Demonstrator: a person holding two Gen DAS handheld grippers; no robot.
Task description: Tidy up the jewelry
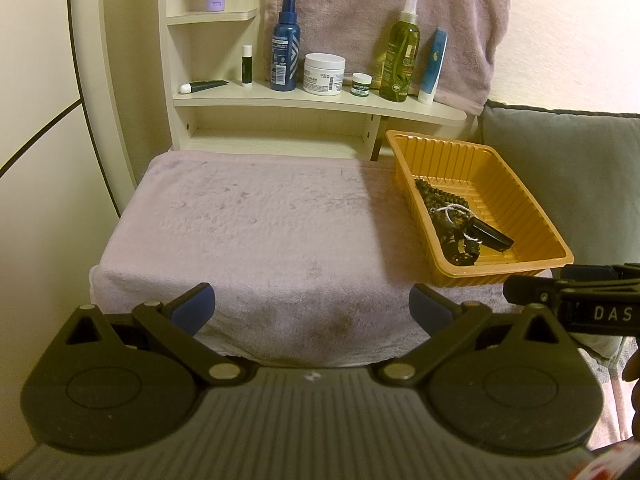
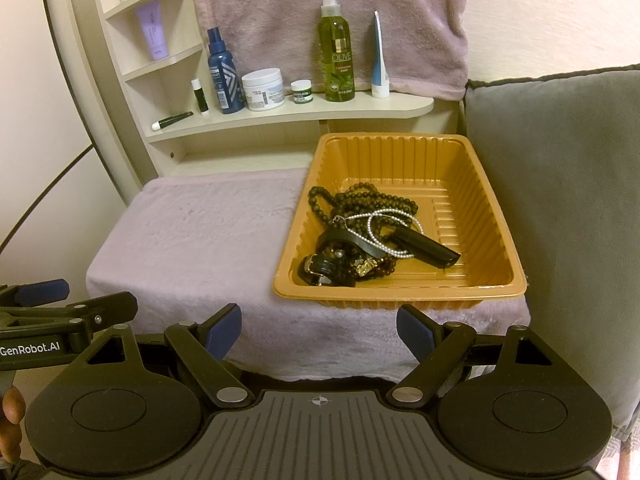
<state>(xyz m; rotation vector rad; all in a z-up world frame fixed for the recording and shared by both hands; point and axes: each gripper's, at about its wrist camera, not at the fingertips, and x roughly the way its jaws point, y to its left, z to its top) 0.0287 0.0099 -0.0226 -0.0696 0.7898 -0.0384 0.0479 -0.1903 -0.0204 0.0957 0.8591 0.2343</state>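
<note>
An orange plastic tray (image 2: 476,184) (image 1: 512,184) sits on the right side of a pale lilac towel (image 2: 192,232) (image 1: 248,224). Inside it lies a tangle of jewelry: a dark bead necklace (image 2: 360,198) (image 1: 434,194), a pearl strand (image 2: 380,226), a black strap piece (image 2: 428,250) (image 1: 494,234) and a watch-like piece (image 2: 320,268). My right gripper (image 2: 320,330) is open, empty, just in front of the tray's near rim. My left gripper (image 1: 312,308) is open too, over the towel's front edge, left of the tray.
A cream shelf (image 1: 320,100) behind the towel carries a blue bottle (image 1: 285,48), a white jar (image 1: 323,74), a green olive spray bottle (image 2: 336,48) and small tubes. A grey cushion (image 2: 560,200) stands right of the tray. A hanging towel (image 1: 380,12) covers the back.
</note>
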